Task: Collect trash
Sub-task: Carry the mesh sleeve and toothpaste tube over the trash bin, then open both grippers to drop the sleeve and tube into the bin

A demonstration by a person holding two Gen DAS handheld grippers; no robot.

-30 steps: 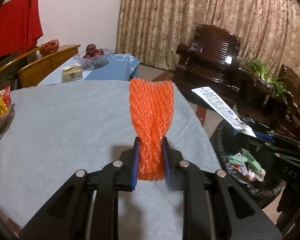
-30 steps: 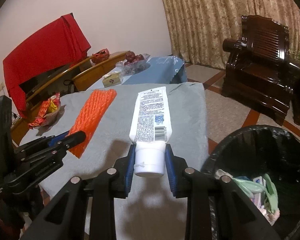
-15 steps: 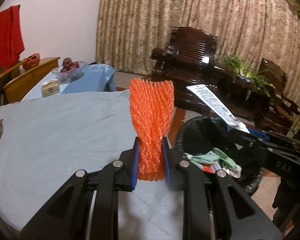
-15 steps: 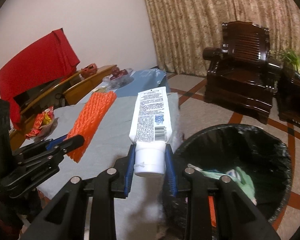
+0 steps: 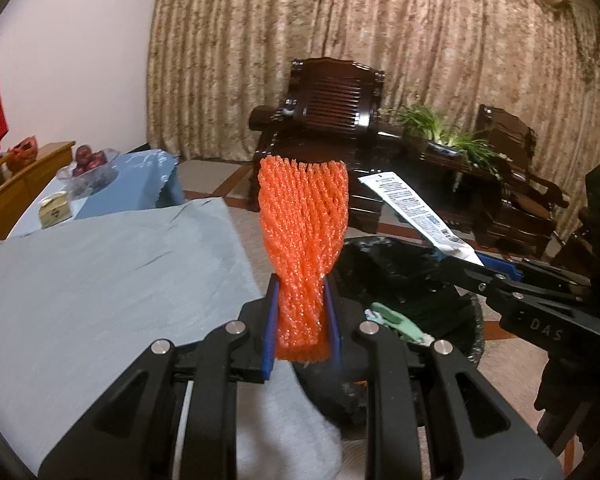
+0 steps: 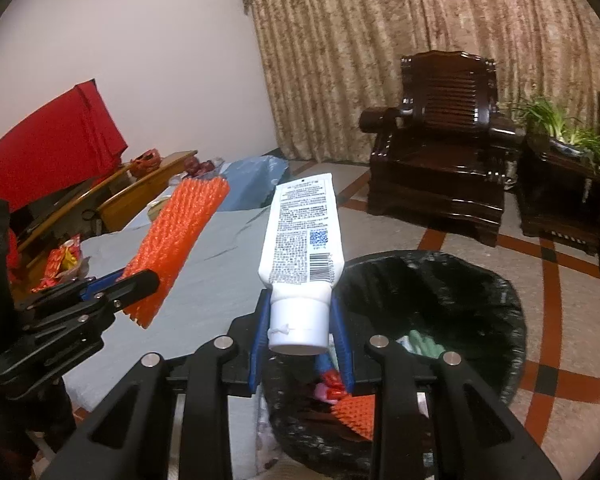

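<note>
My left gripper (image 5: 301,322) is shut on an orange foam net sleeve (image 5: 303,232), held upright at the table's right edge beside the black-lined trash bin (image 5: 466,300). My right gripper (image 6: 302,326) is shut on the cap end of a white squeeze tube (image 6: 302,236), held over the near rim of the bin (image 6: 512,304). The bin holds green, red and orange scraps. The sleeve (image 6: 178,236) and left gripper (image 6: 140,280) show at left in the right wrist view. The tube (image 5: 412,210) shows at right in the left wrist view.
A grey cloth covers the table (image 5: 100,272). A red snack wrapper (image 6: 60,262) lies on its far side. Dark wooden armchairs (image 6: 440,136) and a potted plant (image 5: 444,132) stand beyond the bin. A blue-covered side table with a fruit bowl (image 5: 92,160) is behind.
Both grippers have swung right with their loads, away from the table. The bin now lies right beneath and ahead of them, and the table has slid to the left.
</note>
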